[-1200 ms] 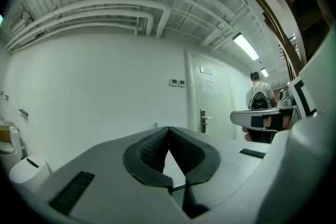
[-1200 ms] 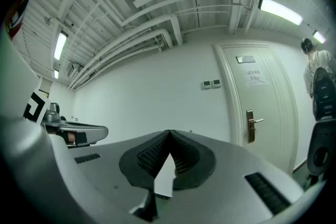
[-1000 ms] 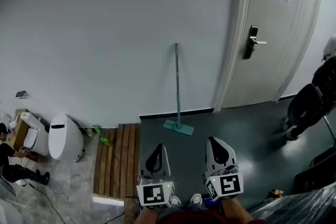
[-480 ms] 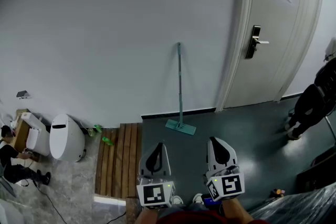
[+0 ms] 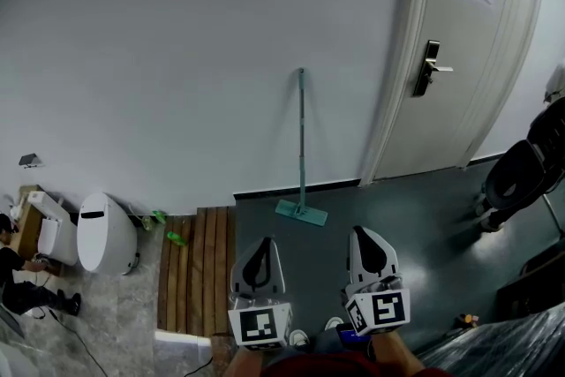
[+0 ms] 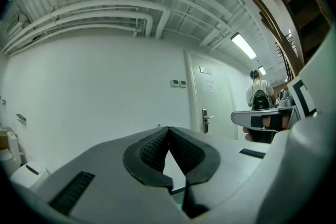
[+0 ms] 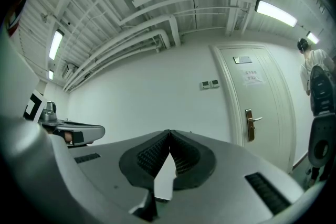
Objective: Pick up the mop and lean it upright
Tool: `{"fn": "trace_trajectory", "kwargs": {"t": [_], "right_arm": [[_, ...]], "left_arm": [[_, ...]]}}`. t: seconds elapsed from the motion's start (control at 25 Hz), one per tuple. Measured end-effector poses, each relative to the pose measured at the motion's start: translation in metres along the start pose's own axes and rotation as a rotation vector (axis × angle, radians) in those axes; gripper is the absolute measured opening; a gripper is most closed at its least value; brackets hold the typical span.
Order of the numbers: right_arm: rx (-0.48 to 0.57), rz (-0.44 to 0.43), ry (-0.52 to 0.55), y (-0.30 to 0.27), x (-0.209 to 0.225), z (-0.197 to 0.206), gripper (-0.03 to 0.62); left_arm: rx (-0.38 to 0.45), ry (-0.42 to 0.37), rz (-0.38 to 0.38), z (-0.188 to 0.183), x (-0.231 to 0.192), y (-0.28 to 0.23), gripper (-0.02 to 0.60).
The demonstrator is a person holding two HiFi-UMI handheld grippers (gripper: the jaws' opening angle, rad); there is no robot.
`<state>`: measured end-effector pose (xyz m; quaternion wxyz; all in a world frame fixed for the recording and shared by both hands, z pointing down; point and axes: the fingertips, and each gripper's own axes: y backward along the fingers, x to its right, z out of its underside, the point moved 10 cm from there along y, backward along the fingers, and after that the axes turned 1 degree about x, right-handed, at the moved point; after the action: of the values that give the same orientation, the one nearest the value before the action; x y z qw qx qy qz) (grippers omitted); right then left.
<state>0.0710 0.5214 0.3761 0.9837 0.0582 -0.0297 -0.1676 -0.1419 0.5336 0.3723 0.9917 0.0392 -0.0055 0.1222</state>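
Note:
The mop leans upright against the white wall, its thin teal handle (image 5: 301,141) rising from the flat teal head (image 5: 300,213) on the dark floor. My left gripper (image 5: 260,247) and right gripper (image 5: 366,236) hang side by side low in the head view, short of the mop and apart from it. In the left gripper view the left gripper (image 6: 168,129) has its jaws together with nothing between them. The right gripper (image 7: 169,133) looks the same in its own view, shut and empty. The jaws hide most of the mop in both gripper views.
A white door (image 5: 468,49) with a lever handle (image 5: 433,69) stands right of the mop. At the left are wooden floor slats (image 5: 196,265), a green bottle (image 5: 177,237) and a white toilet (image 5: 104,232). A person (image 5: 530,163) stands at the right edge, with plastic-covered bulk (image 5: 512,344) below.
The head view has drifted slightly, so the toilet sits further left. The person at the right edge has shifted. Both grippers stay shut and the mop still leans on the wall.

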Motion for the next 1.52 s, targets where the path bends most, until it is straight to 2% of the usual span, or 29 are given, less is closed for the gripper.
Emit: {"fn": "trace_trajectory", "kwargs": {"t": [0.2,0.52,0.84,1.12,1.52], "right_arm": [[-0.013,0.009,-0.006,-0.014,0.004,0.005,0.017],[-0.007,0.002,-0.028,-0.049,0.037,0.014,0.017],[-0.014,-0.015,-0.03,-0.104,0.084,0.021,0.018],[-0.009,-0.041,-0.031,-0.147,0.13,0.022,0.018],[-0.017,-0.076,-0.034,-0.186,0.185,0.024,0.018]], "left_arm": [[-0.005,0.022,0.02,0.001,0.0,-0.015,0.014],[-0.014,-0.013,-0.003,0.006,0.009,-0.059,0.014],[-0.037,-0.028,-0.031,0.013,0.016,-0.124,0.014],[-0.033,-0.005,-0.071,0.011,0.03,-0.183,0.014],[-0.032,-0.027,-0.096,0.012,0.057,-0.247,0.014]]}}
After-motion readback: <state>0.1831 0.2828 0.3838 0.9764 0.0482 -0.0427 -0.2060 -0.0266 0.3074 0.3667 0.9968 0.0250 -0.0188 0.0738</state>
